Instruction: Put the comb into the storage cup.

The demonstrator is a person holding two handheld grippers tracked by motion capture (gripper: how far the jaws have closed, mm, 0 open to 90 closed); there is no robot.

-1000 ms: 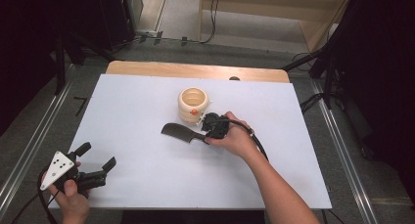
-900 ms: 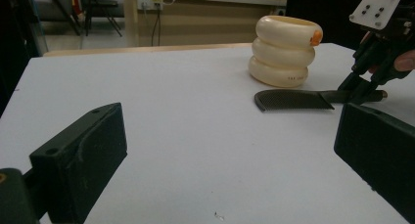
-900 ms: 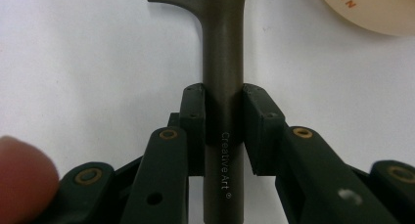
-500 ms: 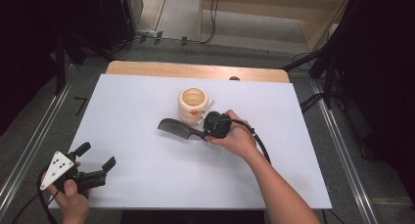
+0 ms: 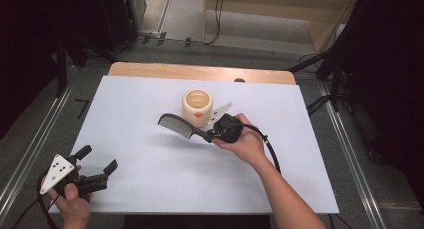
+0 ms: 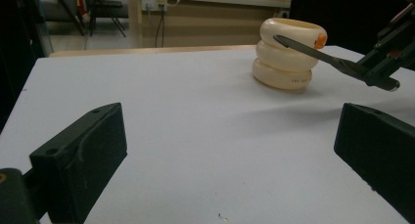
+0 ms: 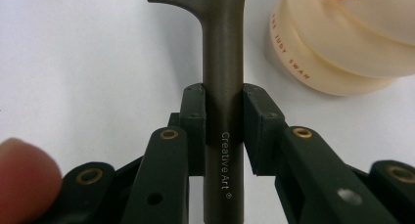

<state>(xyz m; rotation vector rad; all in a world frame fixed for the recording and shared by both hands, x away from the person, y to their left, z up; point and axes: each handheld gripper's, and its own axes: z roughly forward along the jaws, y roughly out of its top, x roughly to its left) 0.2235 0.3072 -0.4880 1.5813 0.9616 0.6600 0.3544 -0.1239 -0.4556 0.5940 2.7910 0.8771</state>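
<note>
The right gripper (image 5: 214, 134) is clamped on the handle of a dark comb (image 5: 181, 125), its two black, blocky pads pressing either side of the round, smooth shaft; the right gripper view shows the handle (image 7: 223, 87) running straight up between the pads, with small pale lettering printed along it and the first thin teeth branching off at the top. From the high view, the comb is held off the table, near the middle and towards the far edge, its flat toothed blade pointing left and slightly away from the person. The blade's tip is just in front of a cream holder (image 5: 197, 106), a squat pot shaped like three stacked, rounded rings with an open top, a small orange mark near its rim and a glossy surface. The table (image 5: 150, 169) is covered by a plain, matte white sheet, with a strip of bare wood along the far edge.

The left gripper (image 5: 97, 159) rests near the near left corner, jaws spread wide with nothing between them; its pads (image 6: 83, 155) are matte black and squared
</note>
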